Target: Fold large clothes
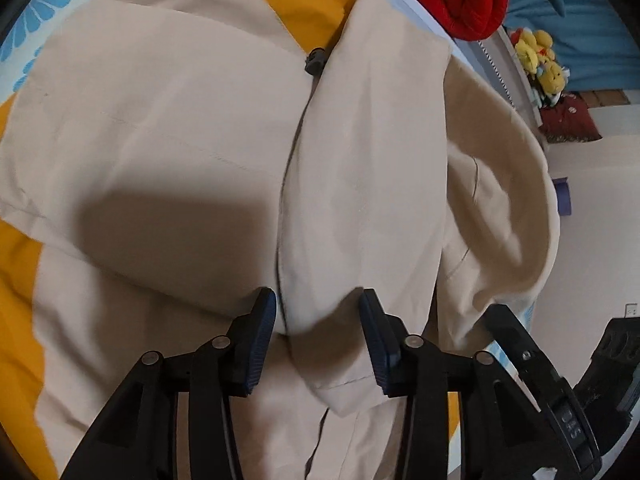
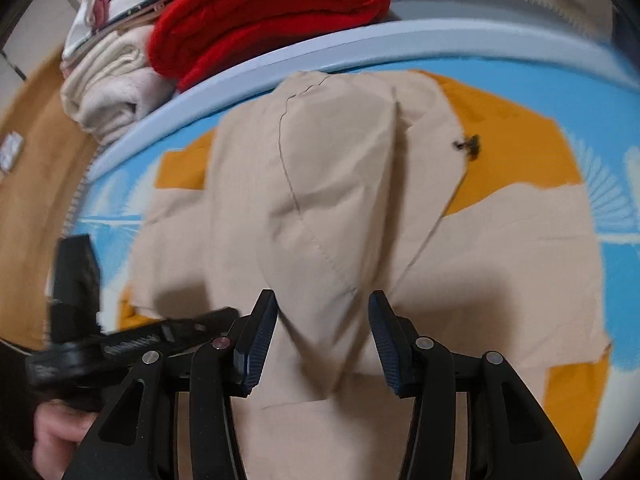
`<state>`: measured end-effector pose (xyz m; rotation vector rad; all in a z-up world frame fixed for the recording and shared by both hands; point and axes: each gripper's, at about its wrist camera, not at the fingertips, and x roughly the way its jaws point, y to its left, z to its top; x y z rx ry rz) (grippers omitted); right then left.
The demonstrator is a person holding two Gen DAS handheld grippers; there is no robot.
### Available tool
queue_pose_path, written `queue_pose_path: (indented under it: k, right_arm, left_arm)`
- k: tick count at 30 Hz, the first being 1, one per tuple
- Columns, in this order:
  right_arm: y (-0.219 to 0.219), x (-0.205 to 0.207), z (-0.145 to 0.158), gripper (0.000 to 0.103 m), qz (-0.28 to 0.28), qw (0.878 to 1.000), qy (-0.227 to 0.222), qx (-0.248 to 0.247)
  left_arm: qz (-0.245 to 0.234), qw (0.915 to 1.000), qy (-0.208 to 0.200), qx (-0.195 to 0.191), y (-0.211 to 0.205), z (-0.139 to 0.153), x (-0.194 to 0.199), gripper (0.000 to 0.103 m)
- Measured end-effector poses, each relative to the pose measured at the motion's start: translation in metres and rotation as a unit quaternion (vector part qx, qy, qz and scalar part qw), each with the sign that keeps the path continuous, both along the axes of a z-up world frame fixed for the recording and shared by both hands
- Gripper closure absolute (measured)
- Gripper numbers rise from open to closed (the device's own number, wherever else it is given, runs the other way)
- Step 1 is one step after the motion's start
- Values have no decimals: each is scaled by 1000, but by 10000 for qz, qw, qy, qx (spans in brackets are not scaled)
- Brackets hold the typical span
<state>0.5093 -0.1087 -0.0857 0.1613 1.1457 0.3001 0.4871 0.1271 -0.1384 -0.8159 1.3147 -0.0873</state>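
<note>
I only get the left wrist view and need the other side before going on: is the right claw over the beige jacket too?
Observer: Yes. The right claw straddles a raised fold of the beige jacket, jaws apart, not pinching.
Operator: What sits beside the red garment?
Observer: A folded cream garment lies just left of the folded red garment.
Operator: Anything near that claw?
Observer: A hand shows at the lower-left edge.

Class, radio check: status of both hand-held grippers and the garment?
Left hand-held gripper open, right hand-held gripper open. Beige jacket bunched between each. Nothing blocking.
</note>
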Motion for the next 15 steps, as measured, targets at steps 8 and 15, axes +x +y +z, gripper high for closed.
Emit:
queue_pose_path:
  k: [8,15]
  right_arm:
    - [-68,-2,29,101,-1357,9725,-570,1805]
    - [-87,2,-75,101,-2288,9433,1565,1826]
  left_arm:
    - [-7,9937,-1103,183,4,56,10,101]
    - [-632,9859,-72,1548,-20,25,8,96]
